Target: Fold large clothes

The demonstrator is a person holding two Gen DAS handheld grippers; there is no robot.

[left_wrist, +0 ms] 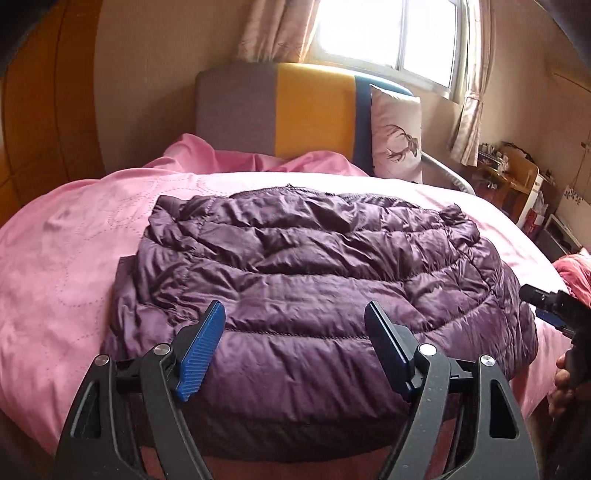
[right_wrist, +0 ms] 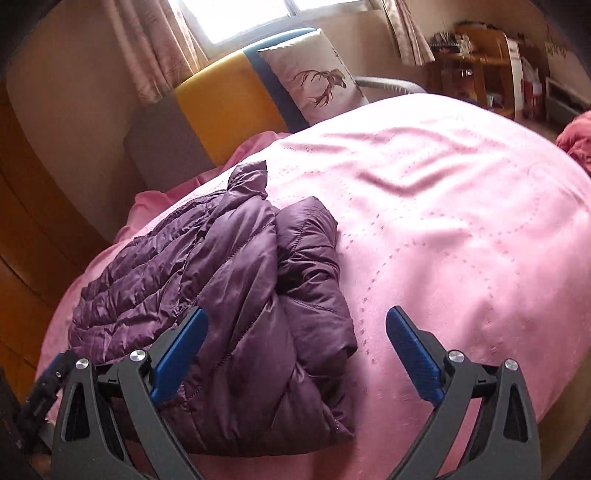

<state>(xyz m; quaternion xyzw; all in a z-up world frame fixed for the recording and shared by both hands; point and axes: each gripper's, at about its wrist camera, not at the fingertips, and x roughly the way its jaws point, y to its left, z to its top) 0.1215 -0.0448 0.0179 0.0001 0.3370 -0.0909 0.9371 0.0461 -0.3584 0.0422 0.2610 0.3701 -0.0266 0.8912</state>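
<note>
A quilted purple down jacket point(left_wrist: 314, 280) lies folded into a rough block on the pink bedspread point(left_wrist: 74, 258), near the bed's front edge. My left gripper point(left_wrist: 295, 325) hovers open just above the jacket's near hem, nothing between its blue pads. In the right wrist view the same jacket point(right_wrist: 229, 302) fills the lower left, a folded sleeve along its right side. My right gripper point(right_wrist: 297, 332) stands wide open above that right edge, empty. The right gripper point(left_wrist: 554, 310) also shows at the far right of the left wrist view, held by a hand point(left_wrist: 561, 384).
A grey, yellow and blue headboard point(left_wrist: 295, 107) and a deer-print pillow point(left_wrist: 397, 133) stand at the bed's far end under a curtained window point(left_wrist: 388, 33). Wooden shelves with clutter point(left_wrist: 513, 177) are at the right. A red garment point(left_wrist: 576, 273) lies beyond the bed's right edge.
</note>
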